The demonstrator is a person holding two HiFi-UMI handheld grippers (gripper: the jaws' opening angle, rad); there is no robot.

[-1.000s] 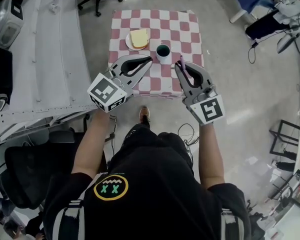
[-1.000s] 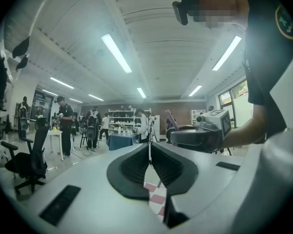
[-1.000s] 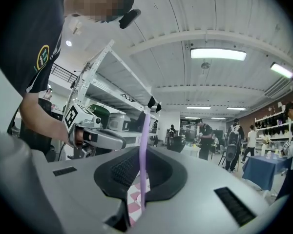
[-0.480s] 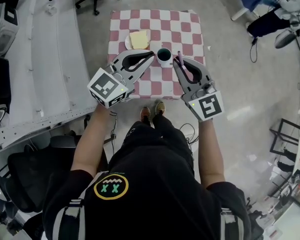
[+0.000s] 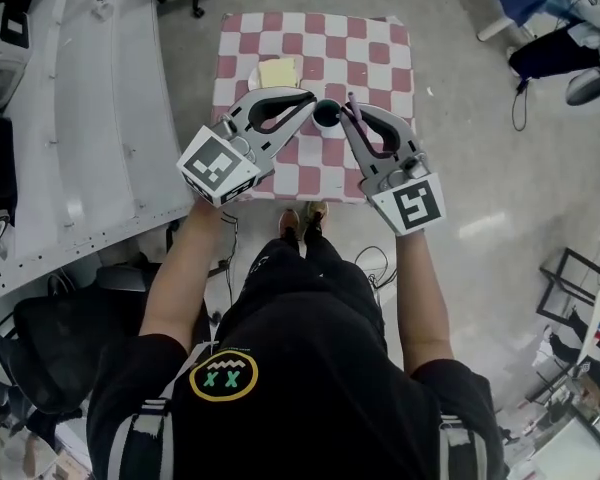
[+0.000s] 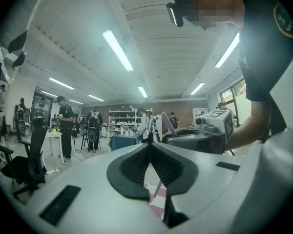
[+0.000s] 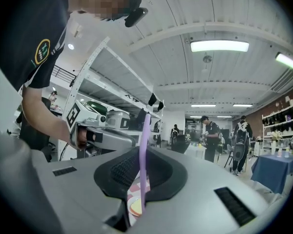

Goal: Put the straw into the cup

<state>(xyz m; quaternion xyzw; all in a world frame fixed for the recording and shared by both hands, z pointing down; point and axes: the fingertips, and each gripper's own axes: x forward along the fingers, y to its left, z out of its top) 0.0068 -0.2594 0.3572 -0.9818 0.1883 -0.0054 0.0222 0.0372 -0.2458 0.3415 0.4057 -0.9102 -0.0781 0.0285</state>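
Just right of the cup (image 5: 327,113), which stands on the checkered worktop (image 5: 370,48), the right gripper (image 5: 347,109) is held level, its jaws closed narrowly on the straw (image 7: 143,150). The purple straw is pinched upright between the pads, with one end raised above the jaws and the other hanging below them. It is carried beside the cup, not in it. Just left of the cup the left gripper (image 5: 308,98) is held level as well, its jaws brought together with nothing between them. Beyond the cup and to its left a slice of bread (image 5: 277,71) is seen, partly covered by the left gripper.
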